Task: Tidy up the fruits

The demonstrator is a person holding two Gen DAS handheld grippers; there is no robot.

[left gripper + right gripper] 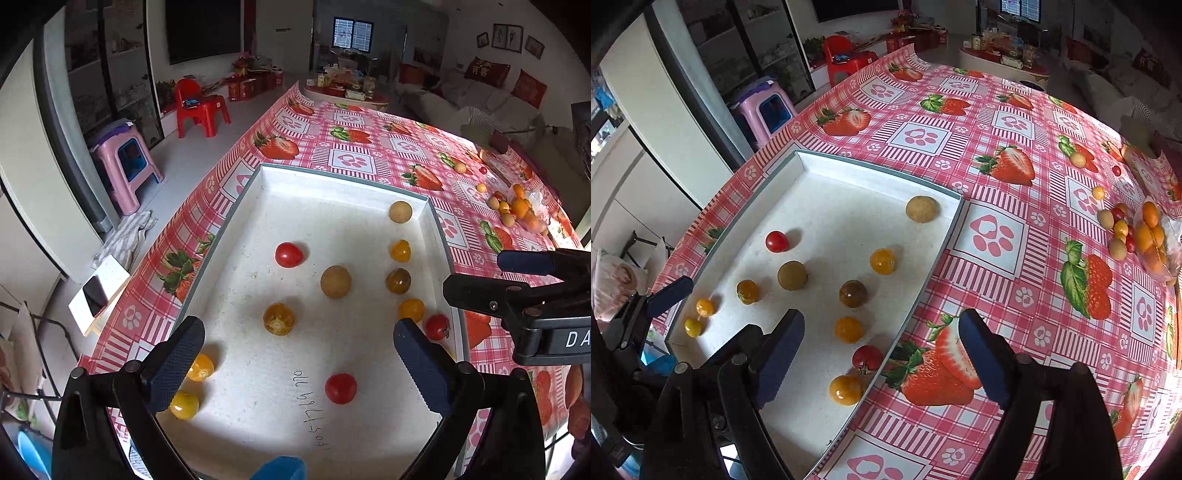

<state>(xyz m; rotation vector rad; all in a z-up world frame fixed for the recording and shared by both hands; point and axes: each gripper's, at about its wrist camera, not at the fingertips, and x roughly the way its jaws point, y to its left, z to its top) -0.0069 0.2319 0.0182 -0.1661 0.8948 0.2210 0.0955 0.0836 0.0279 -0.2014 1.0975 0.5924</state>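
Note:
A white shallow tray (332,177) (879,173) lies on a strawberry-print tablecloth and holds several small fruits: red tomatoes (289,254) (776,241), yellow ones (279,318) (882,261), a dark one (398,280) (853,293) and tan round ones (335,281) (922,209). My left gripper (299,365) is open and empty above the tray's near end. My right gripper (882,362) is open and empty over the tray's right rim; it shows in the left wrist view (517,280). A loose pile of fruits (517,210) (1137,232) lies far right.
A clear bag (1167,251) lies by the loose pile. Single fruits (1078,159) sit further back on the cloth. The table's left edge drops to the floor, with a pink stool (125,166) and a red chair (199,107) beyond.

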